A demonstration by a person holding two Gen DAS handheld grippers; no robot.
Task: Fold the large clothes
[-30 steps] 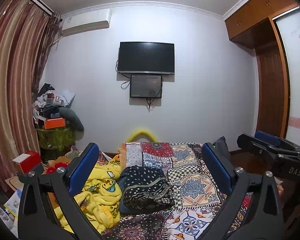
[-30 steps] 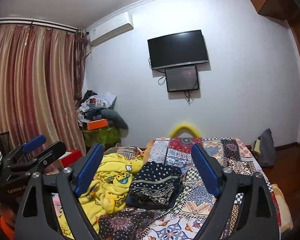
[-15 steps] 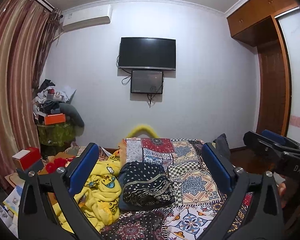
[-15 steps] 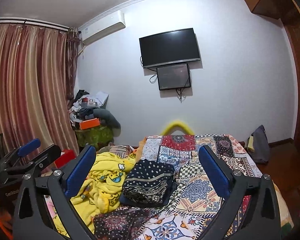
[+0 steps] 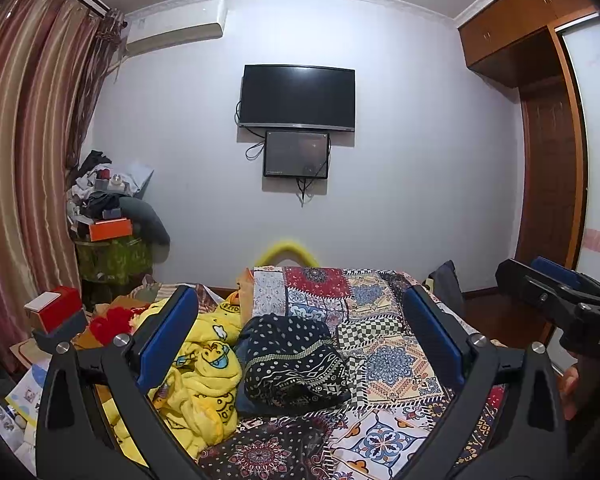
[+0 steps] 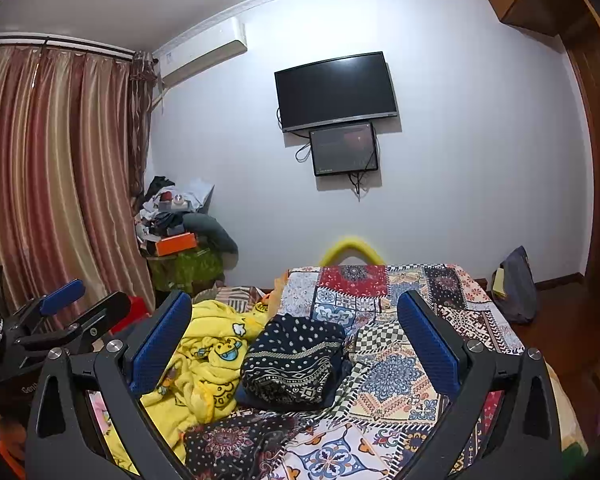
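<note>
A folded dark dotted garment point(image 5: 296, 360) point(image 6: 296, 360) lies on the patchwork bed cover point(image 5: 384, 364) point(image 6: 392, 376). A crumpled yellow cartoon-print garment point(image 5: 204, 364) point(image 6: 204, 360) touches its left side. My left gripper point(image 5: 300, 336) hangs open above the bed's near end, short of both garments, with nothing between its blue pads point(image 5: 168, 336). My right gripper point(image 6: 294, 346) is open and empty too, held beside it at about the same height. Each gripper shows side-on in the other's view: the right gripper point(image 5: 556, 300), the left gripper point(image 6: 72, 316).
A television point(image 5: 298, 96) hangs on the far wall. A cluttered stand with an orange box point(image 5: 110, 230) sits by the curtains point(image 6: 60, 184) at left. A wooden wardrobe point(image 5: 548, 152) and a dark bag point(image 6: 514, 288) are at right. A red box point(image 5: 58, 308) lies left of the bed.
The right gripper's jaws have spread a little wider. Both views have tipped slightly downward, and the right gripper has swung a little to the right. The garments have not moved.
</note>
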